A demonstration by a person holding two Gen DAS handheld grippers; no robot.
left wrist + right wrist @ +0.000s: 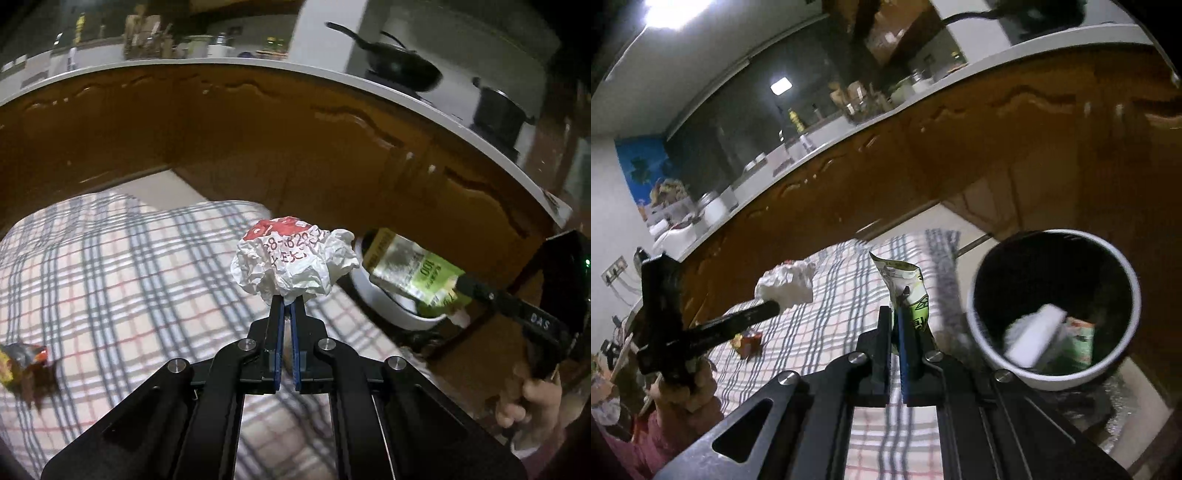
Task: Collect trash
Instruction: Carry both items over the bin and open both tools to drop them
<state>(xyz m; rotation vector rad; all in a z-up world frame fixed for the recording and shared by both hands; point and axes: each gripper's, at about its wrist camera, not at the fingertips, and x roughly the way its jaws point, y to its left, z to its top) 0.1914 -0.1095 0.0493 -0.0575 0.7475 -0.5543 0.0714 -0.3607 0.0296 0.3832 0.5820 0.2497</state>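
Note:
My left gripper (287,301) is shut on a crumpled white paper ball (295,258) with red print, held above the checked tablecloth (110,266). It also shows in the right wrist view (786,282). My right gripper (897,308) is shut on a green and white packet (905,288), held up just left of the white trash bin (979,332). In the left wrist view the packet (413,273) hangs over the bin (376,295). The bin holds a white block and a green wrapper. A small orange wrapper (22,360) lies on the cloth at the left; it also shows in the right wrist view (748,341).
Brown kitchen cabinets (258,129) with a white countertop (332,77) run behind the table. A black pan (399,62) and a pot (498,110) stand on the counter. A grey cloth strip (945,280) lies by the bin.

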